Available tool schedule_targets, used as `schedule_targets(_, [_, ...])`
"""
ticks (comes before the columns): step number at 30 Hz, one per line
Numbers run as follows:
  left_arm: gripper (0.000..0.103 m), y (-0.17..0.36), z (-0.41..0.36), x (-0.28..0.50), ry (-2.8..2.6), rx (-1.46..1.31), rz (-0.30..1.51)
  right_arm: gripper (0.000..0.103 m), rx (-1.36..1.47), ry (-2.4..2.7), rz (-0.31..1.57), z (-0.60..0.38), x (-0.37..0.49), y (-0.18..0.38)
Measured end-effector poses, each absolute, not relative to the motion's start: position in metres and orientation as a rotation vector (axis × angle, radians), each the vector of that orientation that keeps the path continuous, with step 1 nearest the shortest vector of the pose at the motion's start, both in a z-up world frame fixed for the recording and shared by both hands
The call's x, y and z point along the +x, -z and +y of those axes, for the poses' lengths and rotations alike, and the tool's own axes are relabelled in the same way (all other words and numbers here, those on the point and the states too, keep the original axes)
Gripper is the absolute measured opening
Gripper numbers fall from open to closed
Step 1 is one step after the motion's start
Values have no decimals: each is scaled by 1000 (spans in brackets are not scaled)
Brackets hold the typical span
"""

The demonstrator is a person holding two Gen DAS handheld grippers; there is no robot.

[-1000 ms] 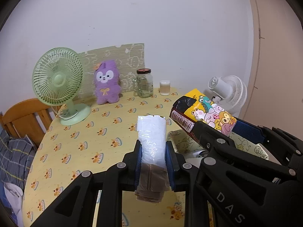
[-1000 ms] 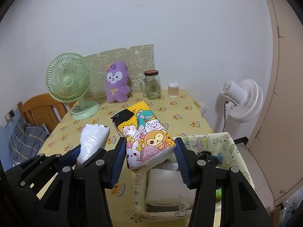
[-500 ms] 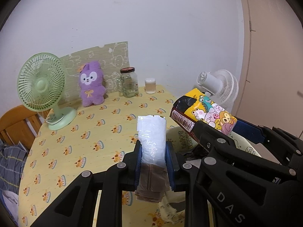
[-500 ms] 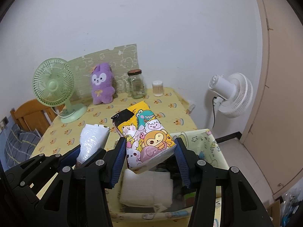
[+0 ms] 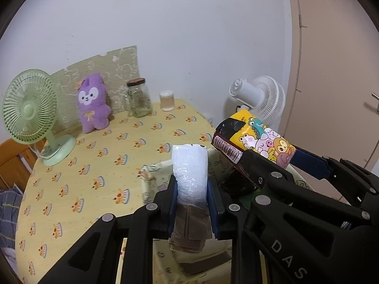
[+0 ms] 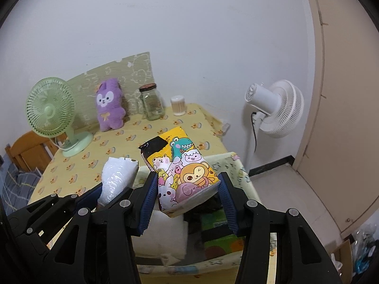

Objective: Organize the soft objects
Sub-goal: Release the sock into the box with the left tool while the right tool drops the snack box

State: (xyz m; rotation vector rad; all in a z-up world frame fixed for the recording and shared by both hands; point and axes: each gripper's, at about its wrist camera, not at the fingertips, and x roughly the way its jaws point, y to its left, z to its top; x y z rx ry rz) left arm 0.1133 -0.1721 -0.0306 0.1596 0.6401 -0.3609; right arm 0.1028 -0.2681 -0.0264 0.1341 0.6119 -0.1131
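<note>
My left gripper (image 5: 191, 189) is shut on a clear plastic packet (image 5: 190, 172) with white and brown soft goods inside. It hangs over the edge of a pale fabric storage bin (image 5: 151, 172) beside the table. My right gripper (image 6: 187, 189) is shut on a yellow cartoon-printed tissue pack (image 6: 182, 168), held above the same bin (image 6: 236, 163). The tissue pack also shows in the left wrist view (image 5: 255, 139), to the right of the packet. The packet also shows in the right wrist view (image 6: 116, 177), at the left.
The bin holds a white folded item (image 6: 161, 234), a green pack (image 6: 220, 239) and dark things. On the yellow table (image 5: 94, 165) stand a green fan (image 5: 30, 118), a purple plush (image 5: 92, 104), a glass jar (image 5: 139, 99) and a small cup (image 5: 167, 100). A white floor fan (image 6: 274, 108) stands right.
Both grippers have swung right and forward with their loads, from over the table to over the fabric bin. Both grips are unchanged.
</note>
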Motion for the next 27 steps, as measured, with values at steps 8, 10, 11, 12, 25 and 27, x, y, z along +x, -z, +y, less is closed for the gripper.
schedule_targets(8, [26,44,-189,120,393,168,683,55,143,159,645,-284,106,39])
schedule_targets(10, [34,47,-191,121,399,173,692,55,144,164,651,-285,108,42])
schedule_targets(11, [37,48,-192,121,401,177,696,54,145,167,654,-286,108,43])
schedule_targets(12, [42,49,-193,121,403,179,699,54,148,169,657,-286,108,45])
schedule_targets(25, [80,51,-181,120,349,208,715,55,166,151,693,-277,115,55])
schedule_targets(27, [80,52,-179,121,348,207,718,55,181,140,705,-276,116,57])
